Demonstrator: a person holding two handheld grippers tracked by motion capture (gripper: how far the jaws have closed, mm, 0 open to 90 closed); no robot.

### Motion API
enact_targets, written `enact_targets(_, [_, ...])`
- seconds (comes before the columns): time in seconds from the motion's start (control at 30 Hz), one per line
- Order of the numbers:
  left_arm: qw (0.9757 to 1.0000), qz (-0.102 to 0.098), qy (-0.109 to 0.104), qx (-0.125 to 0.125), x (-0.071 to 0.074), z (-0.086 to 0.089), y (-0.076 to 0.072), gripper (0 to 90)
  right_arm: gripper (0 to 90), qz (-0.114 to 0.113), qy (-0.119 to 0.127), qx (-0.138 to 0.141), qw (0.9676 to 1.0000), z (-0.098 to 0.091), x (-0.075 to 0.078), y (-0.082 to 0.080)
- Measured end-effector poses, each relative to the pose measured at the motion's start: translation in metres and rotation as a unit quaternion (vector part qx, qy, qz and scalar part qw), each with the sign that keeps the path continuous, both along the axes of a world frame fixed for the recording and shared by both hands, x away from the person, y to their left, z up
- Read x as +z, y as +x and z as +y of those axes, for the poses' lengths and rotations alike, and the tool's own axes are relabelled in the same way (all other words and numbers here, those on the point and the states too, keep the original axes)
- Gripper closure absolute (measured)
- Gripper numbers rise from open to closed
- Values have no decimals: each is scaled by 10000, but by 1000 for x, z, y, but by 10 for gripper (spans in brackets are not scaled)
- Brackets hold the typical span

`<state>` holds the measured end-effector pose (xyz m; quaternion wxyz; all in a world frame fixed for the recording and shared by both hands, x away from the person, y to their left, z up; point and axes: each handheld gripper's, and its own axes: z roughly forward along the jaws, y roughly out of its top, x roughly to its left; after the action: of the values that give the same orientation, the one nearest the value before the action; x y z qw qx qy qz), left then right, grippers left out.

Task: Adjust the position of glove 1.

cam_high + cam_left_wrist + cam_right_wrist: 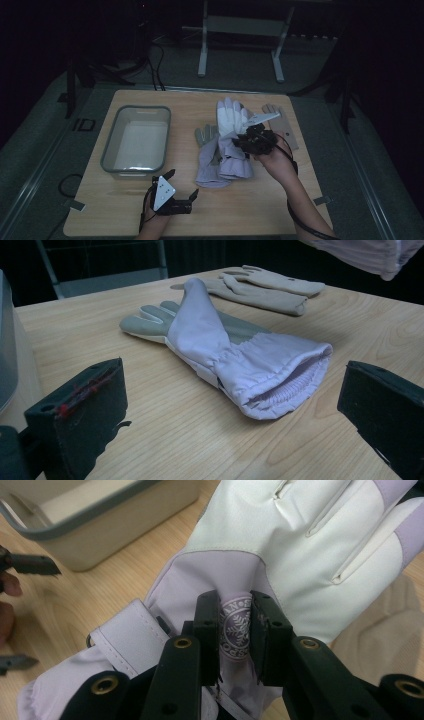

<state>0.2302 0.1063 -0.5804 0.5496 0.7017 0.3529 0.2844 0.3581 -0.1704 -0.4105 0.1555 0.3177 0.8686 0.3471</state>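
High view is showing a wooden table (120,205) with a grey plastic tub (136,140) standing on its left half and gloves lying across the middle. The right gripper (252,140) is hanging above the middle of the table, and the white-and-lilac glove (231,117) is dangling from it, fingers pointing away from the person. Right gripper view is showing the two black jaws pinching a fold of that glove (280,545) at the wrist, right on a round printed badge (235,627); the pads are pressing the cloth from both sides, so the grip is closed on the glove. Beneath the held glove, a second lilac glove (212,160) is lying flat on the wood, grey palm up, its gathered cuff facing the near edge. Left gripper view is looking straight at this glove (230,357): its cuff is gaping open, and part of the lilac cloth is standing folded up over the grey fingers. A pair of beige gloves (265,290) is lying behind it, well apart, toward the far right of the table. The left gripper (181,187) is resting low near the front edge, just below the tub, and its jaws are standing wide apart with nothing between them. The tub's corner (90,535) is lying beyond the held glove in the right gripper view.
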Motion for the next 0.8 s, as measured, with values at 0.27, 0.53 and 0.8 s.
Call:
enact_targets(0.27, [10000, 11, 1, -13, 0, 0, 0, 0, 755, 75, 15, 26, 10000, 29, 2, 8])
enact_targets(0.53, [10000, 20, 0, -26, 0, 0, 0, 0, 756, 260, -182, 99, 9994, 51, -16, 12])
enact_targets(0.8, [10000, 6, -4, -26, 0, 0, 0, 0, 757, 497, -346, 18, 9982, 69, -45, 15])
